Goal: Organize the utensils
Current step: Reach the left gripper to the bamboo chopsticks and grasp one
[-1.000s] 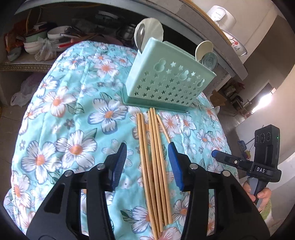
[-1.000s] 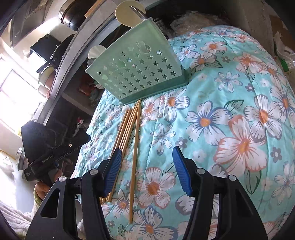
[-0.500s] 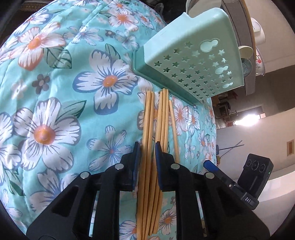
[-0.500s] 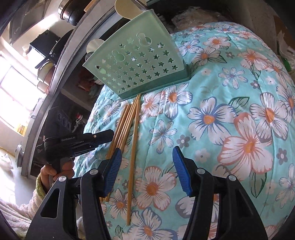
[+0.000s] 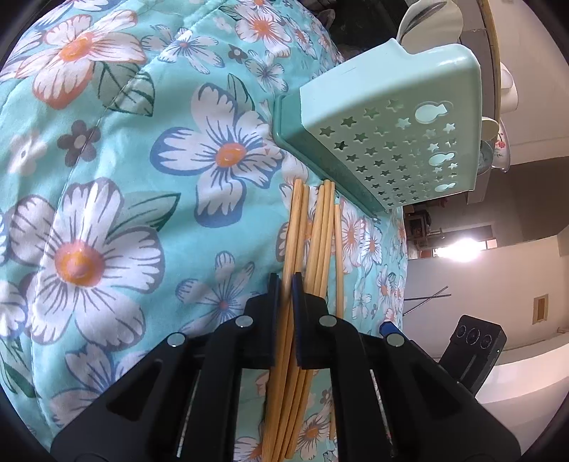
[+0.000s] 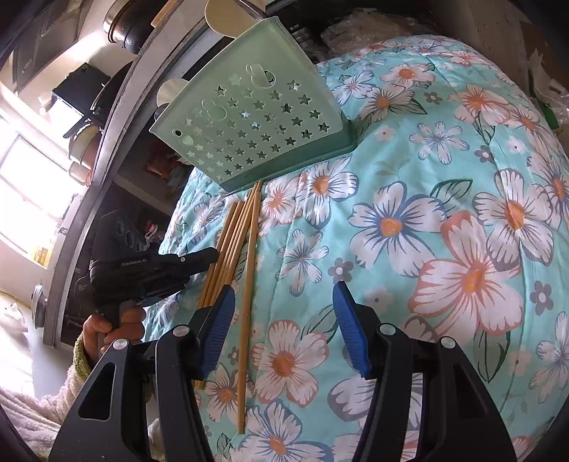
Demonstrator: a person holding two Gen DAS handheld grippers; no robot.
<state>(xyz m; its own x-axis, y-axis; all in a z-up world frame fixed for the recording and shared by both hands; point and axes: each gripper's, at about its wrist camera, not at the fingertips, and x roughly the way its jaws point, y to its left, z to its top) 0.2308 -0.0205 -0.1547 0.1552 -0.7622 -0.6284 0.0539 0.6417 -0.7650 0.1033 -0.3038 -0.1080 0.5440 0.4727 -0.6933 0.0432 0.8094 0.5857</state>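
Six long thin wooden chopsticks [image 6: 249,263] can be counted on the flowery cloth. One pale green plastic basket with star holes [image 6: 249,121] is seen.

Your left gripper's [image 5: 286,284] fingers hide the middle of the chopsticks [image 5: 322,227]. The rack's [image 5: 387,135] inside is hidden from you, and the spoons [image 5: 426,17] behind it are cut off.

Utensil holder [image 5: 387,142] stands on the cloth-covered tabletop [image 5: 106,177], with spoons [image 5: 423,17] inside it. Chopsticks [image 5: 313,227] lie side by side on the cloth, tips just before the holder's base. Left claw [image 5: 284,288] closes around the leftmost sticks; right claw [image 6: 284,320] hangs right of the bundle, one stick [image 6: 249,284] between its fingers.
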